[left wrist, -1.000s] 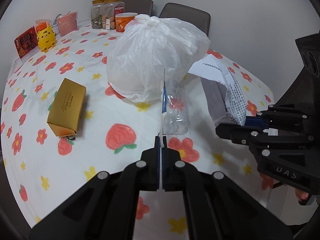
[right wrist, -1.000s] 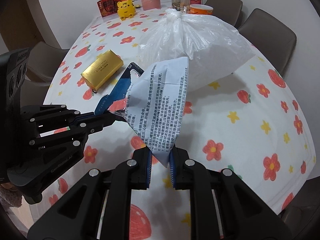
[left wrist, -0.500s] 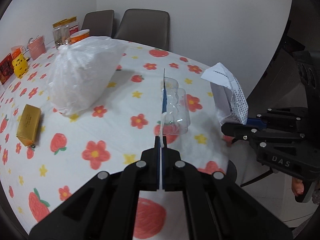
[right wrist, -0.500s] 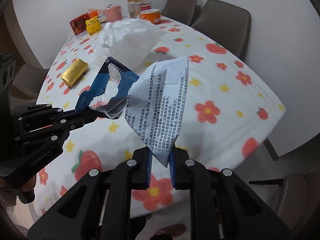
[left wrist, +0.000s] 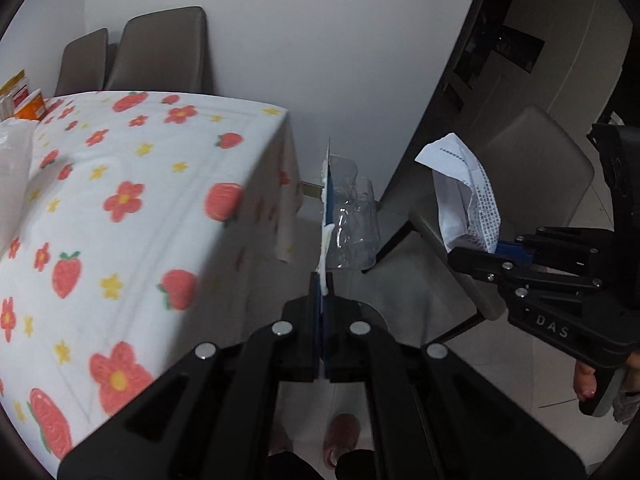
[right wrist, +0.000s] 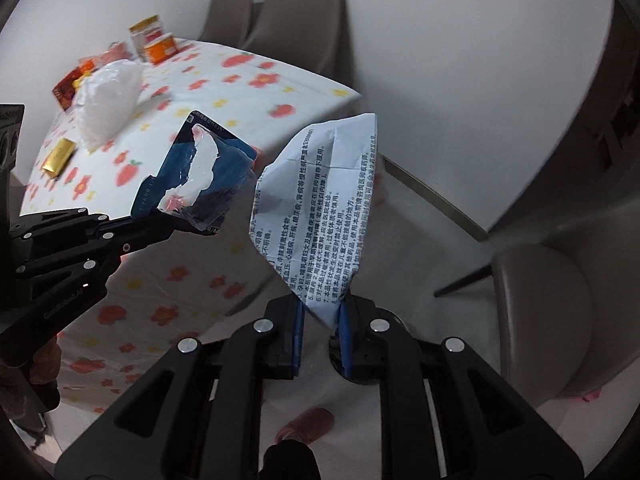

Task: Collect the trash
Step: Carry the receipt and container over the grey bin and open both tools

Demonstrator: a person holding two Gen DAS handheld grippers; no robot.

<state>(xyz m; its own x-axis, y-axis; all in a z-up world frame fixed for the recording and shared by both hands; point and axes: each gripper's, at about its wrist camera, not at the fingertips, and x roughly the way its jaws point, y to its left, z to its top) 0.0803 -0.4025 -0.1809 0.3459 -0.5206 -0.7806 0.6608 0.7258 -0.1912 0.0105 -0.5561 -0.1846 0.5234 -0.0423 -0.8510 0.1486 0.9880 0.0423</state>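
With both pieces of trash off the worktop and held over the floor, I have one in each hand. My left hand-held gripper is clamped shut on a torn blister pack, its blue card edge-on between the pads and the clear plastic bubble bulging to the right. My right hand-held gripper pinches the lower corner of a crumpled printed leaflet, which stands up loosely above the pads. Seen from the right wrist, the blister pack hangs just beside the leaflet, not touching it as far as I can tell.

The weak point, I think, is the leaflet: only a small corner is caught, so a quick swing could pull it free and drop it. The blister pack's backing is already ripped and might tear further at the grip. No bin shows in either view, so I cannot tell where these must go.

The worktop lies to my left under a white cloth with strawberries and flowers. On it are a knotted white plastic bag, a gold box and some jars at the far end. Grey chairs stand around, above pale floor tiles and before a plain white wall.
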